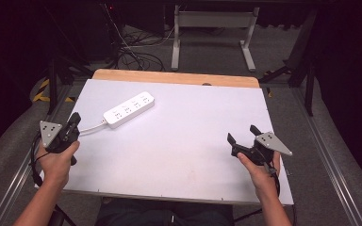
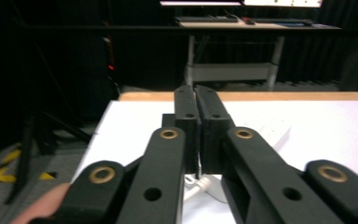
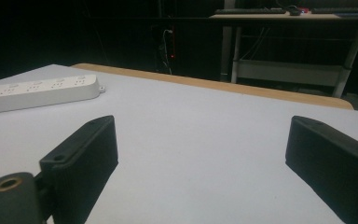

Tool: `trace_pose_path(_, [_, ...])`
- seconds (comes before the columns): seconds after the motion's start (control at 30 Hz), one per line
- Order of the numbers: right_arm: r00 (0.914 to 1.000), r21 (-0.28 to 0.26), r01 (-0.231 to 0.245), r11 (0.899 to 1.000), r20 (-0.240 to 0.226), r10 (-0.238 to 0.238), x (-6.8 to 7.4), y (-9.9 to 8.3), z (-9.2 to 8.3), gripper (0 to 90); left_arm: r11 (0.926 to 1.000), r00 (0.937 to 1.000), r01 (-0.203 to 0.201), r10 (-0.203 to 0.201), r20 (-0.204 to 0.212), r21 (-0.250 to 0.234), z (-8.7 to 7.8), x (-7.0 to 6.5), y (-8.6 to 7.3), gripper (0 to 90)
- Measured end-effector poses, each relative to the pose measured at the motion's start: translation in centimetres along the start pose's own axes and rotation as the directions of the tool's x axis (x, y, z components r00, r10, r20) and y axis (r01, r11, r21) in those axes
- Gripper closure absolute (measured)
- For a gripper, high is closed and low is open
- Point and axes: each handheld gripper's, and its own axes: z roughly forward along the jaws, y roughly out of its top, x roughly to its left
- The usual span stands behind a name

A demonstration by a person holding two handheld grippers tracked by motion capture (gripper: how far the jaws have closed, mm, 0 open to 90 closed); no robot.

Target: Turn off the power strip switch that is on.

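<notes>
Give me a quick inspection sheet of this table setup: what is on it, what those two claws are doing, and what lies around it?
Surface: white table with a wooden strip along the far edge.
Job's things: white power strip lying flat, far left.
Clutter: nothing seen.
Grippers: left claw with jaws pressed together, holding nothing; right claw with jaws wide apart, empty.
Cables: power strip cord runs toward the left claw; tangled wires on the floor beyond.
Surroundings: dark room, a white desk frame behind.
</notes>
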Motion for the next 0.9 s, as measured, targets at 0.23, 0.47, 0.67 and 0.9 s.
trace_pose_path(0.23, [0.9999, -0.006, -0.004, 1.000, 0.015, 0.004, -0.4, 0.0, -0.3, 9.1, 0.9928, 0.9965, -0.078, 0.074, 0.037, 0.091, 1.2, -0.7, 0.6, 89.9])
trace_pose_path(0.47, [0.9998, -0.007, -0.005, 1.000, 0.021, 0.005, -0.4, 0.0, -0.6, 9.2, 0.9799, 0.9920, -0.091, 0.073, 0.102, 0.178, 3.5, -0.3, 1.8, 89.9])
trace_pose_path(0.67, [0.9997, 0.000, -0.016, 1.000, 0.019, 0.016, -0.6, -0.2, -0.7, 9.2, 0.9638, 0.9857, -0.129, 0.099, 0.136, 0.233, 6.1, -0.7, 2.5, 90.0])
trace_pose_path(0.9, [0.9998, 0.006, -0.009, 1.000, 0.018, 0.009, -0.8, -0.3, -0.7, 9.9, 0.9122, 0.9749, -0.191, 0.134, 0.178, 0.362, 10.4, -2.4, 2.6, 90.0])
